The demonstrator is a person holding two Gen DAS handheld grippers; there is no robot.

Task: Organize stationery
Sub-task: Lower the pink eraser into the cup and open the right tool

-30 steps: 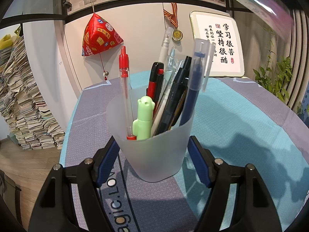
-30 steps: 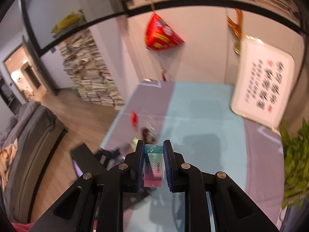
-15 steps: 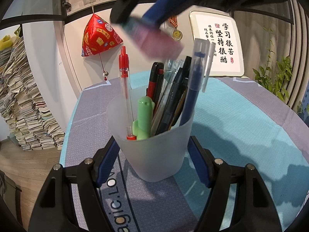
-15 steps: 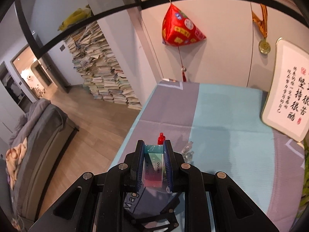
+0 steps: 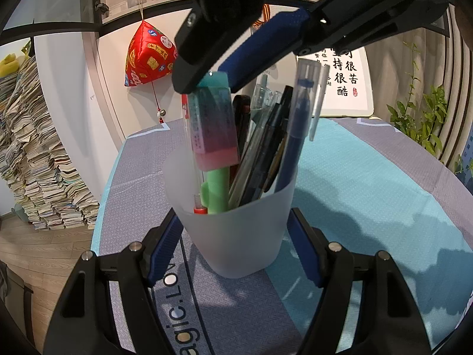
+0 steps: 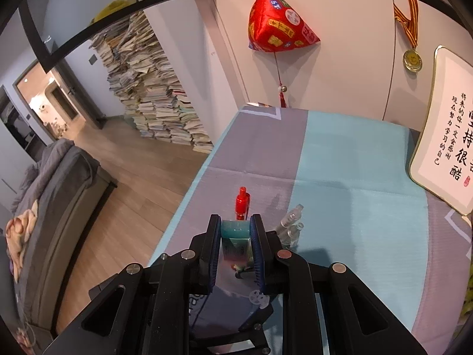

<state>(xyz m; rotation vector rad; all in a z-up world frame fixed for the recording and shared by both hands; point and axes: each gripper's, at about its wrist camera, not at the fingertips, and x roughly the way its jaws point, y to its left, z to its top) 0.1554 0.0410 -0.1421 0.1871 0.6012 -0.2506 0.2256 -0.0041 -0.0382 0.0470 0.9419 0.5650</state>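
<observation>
A frosted pen cup [image 5: 236, 230] stands on the teal and grey tablecloth [image 5: 369, 177], and my left gripper [image 5: 235, 219] is shut on it, blue pads against both sides. In it stand several pens, a blue pen [image 5: 295, 124] and a green cactus-shaped piece [image 5: 217, 189] among them. From above, my right gripper [image 5: 210, 82] is shut on a teal-to-pink eraser [image 5: 214, 121], whose lower end hangs just inside the cup's mouth. In the right wrist view, the eraser [image 6: 235, 236] sits between the right gripper [image 6: 235, 222] pads, above the red pen top [image 6: 242, 201].
A framed calligraphy board [image 5: 340, 82] leans against the back wall beside a hanging red ornament [image 5: 147, 56]. A plant [image 5: 425, 118] stands at the table's right. Left of the table are a tall stack of books [image 5: 35, 162] and a grey sofa [image 6: 59, 192].
My right gripper has come in from the upper right and down, bringing the eraser over the cup's mouth. The left gripper and the cup have kept still.
</observation>
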